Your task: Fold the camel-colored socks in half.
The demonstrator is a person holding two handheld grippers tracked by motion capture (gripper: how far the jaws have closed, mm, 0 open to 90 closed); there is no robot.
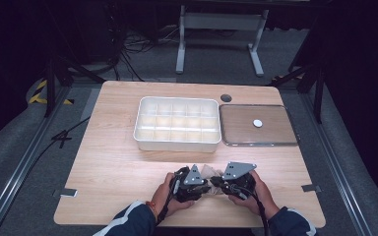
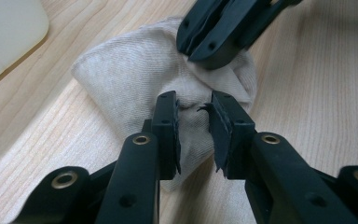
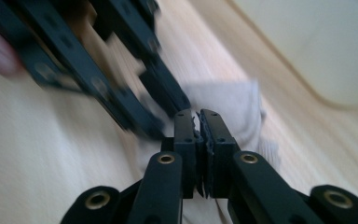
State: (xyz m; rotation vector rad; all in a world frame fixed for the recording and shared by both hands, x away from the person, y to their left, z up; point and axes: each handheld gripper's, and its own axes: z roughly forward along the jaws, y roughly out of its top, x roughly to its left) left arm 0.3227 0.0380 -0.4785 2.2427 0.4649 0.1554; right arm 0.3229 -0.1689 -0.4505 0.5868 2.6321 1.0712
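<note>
A small beige cloth (image 1: 207, 171) lies bunched on the wooden table near its front edge, between the two hand-held grippers. The left gripper (image 1: 204, 186) comes at it from the left. In the left gripper view its jaws (image 2: 193, 109) pinch a puckered fold of the cloth (image 2: 130, 79). The right gripper (image 1: 216, 181) comes from the right, and its tips (image 2: 198, 49) clamp the cloth's far edge. In the right gripper view its jaws (image 3: 198, 119) stand almost together over the cloth (image 3: 233, 102), with the left gripper (image 3: 161, 114) blurred just behind.
A white tray with several compartments (image 1: 177, 146) stands at the table's middle. To its right lies a flat brown tray (image 1: 275, 140) with a small white disc (image 1: 257, 123) on it. A dark round hole (image 1: 226, 98) sits behind them. The white tray's corner (image 2: 4, 32) is close by.
</note>
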